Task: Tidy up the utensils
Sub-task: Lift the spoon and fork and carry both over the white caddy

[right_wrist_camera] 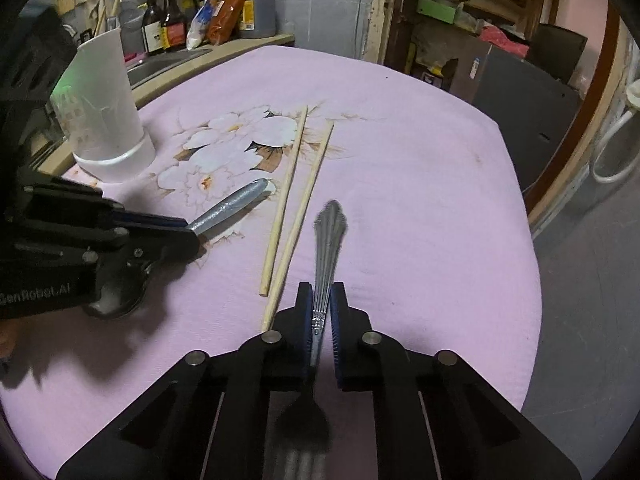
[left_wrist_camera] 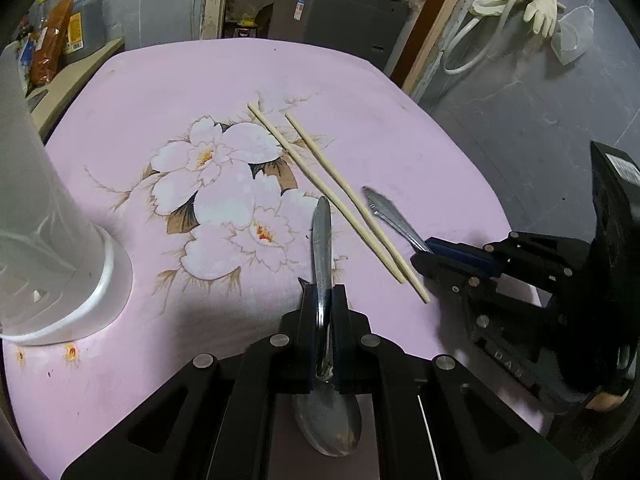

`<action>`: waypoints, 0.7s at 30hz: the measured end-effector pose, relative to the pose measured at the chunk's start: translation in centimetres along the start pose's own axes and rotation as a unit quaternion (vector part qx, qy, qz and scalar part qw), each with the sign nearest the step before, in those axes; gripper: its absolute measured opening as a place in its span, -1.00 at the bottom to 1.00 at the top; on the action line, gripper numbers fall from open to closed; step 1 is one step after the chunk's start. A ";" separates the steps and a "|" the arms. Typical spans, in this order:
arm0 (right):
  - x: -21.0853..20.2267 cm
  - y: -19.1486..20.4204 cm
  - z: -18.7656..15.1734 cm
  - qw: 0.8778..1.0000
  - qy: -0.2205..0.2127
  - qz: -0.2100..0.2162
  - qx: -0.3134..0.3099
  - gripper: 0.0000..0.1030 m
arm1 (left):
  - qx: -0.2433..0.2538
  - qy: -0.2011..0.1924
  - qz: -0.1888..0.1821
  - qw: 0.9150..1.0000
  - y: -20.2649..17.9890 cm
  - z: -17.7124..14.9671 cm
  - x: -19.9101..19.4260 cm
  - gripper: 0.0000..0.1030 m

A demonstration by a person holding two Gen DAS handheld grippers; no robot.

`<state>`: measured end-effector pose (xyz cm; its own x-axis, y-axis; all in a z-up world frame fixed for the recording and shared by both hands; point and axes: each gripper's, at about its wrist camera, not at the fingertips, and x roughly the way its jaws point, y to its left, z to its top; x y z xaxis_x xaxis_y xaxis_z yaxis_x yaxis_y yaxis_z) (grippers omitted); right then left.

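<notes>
In the left wrist view, my left gripper (left_wrist_camera: 323,304) is pinching the plain steel spoon (left_wrist_camera: 322,248) at its neck, bowl back towards the camera and handle running straight away to the far side, so I judge it ready to carry handle-first. Two pale wooden chopsticks (left_wrist_camera: 340,196) lie slanted just right of it on the pink flowered tablecloth (left_wrist_camera: 160,80); the white plastic utensil holder (left_wrist_camera: 60,240) stands at the left.

In the right wrist view, my right gripper (right_wrist_camera: 321,308) is pressed onto the ornate steel fork (right_wrist_camera: 328,240) mid-handle, tines near, handle pointing far. The holder, far left, looks the likely destination.
</notes>
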<state>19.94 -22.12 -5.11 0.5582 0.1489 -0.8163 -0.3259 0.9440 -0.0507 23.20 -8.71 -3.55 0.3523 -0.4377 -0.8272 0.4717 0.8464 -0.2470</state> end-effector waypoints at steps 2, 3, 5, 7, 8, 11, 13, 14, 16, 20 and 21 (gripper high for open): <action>-0.3 -0.4 -0.1 1.000 -0.009 0.005 0.012 -0.91 | -0.001 -0.017 -0.005 1.000 -0.1 -0.2 -0.5 -0.93; -0.6 -0.6 -0.2 1.000 -0.018 0.005 0.022 -0.91 | -0.001 -0.026 -0.005 1.000 0.0 -0.6 -0.9 -0.94; -1.4 -0.6 -0.8 0.998 -0.044 0.008 0.034 -0.91 | 0.003 -0.058 -0.002 0.998 0.0 -1.1 -2.1 -0.94; -2.7 -0.1 -1.2 0.996 -0.080 -0.001 0.032 -0.91 | 0.009 -0.089 0.010 0.996 -0.1 -1.4 -2.9 -0.95; -3.5 0.2 -1.3 0.994 -0.104 -0.002 0.032 -0.91 | 0.014 -0.111 0.021 0.994 -0.3 -1.7 -3.5 -0.95; -5.8 1.3 -1.8 0.985 -0.168 -0.020 0.020 -0.91 | 0.019 -0.163 0.032 0.986 -1.0 -2.2 -4.5 -0.95; -6.9 2.0 -2.2 0.979 -0.201 -0.030 0.017 -0.91 | 0.018 -0.195 0.035 0.980 -1.0 -2.7 -5.4 -0.95; -7.3 2.3 -2.4 0.975 -0.217 -0.033 0.016 -0.91 | 0.016 -0.209 0.039 0.977 -1.1 -2.9 -5.7 -0.99; -8.0 3.0 -2.7 0.968 -0.245 -0.046 0.008 -0.91 | 0.012 -0.230 0.047 0.972 -1.0 -3.0 -6.3 -1.00; -8.9 3.8 -2.5 0.955 -0.290 -0.060 0.002 -0.91 | 0.003 -0.254 0.050 0.966 -0.9 -2.9 -6.7 -1.00; -9.0 3.9 -2.5 0.954 -0.295 -0.059 0.002 -0.91 | 0.002 -0.256 0.049 0.965 -0.7 -3.1 -6.9 -1.00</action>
<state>11.70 -20.50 0.63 0.9235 0.1794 -0.3391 -0.2317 0.9653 -0.1203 17.90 -5.35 0.75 0.7486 -0.4487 -0.4882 0.4182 0.8908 -0.1775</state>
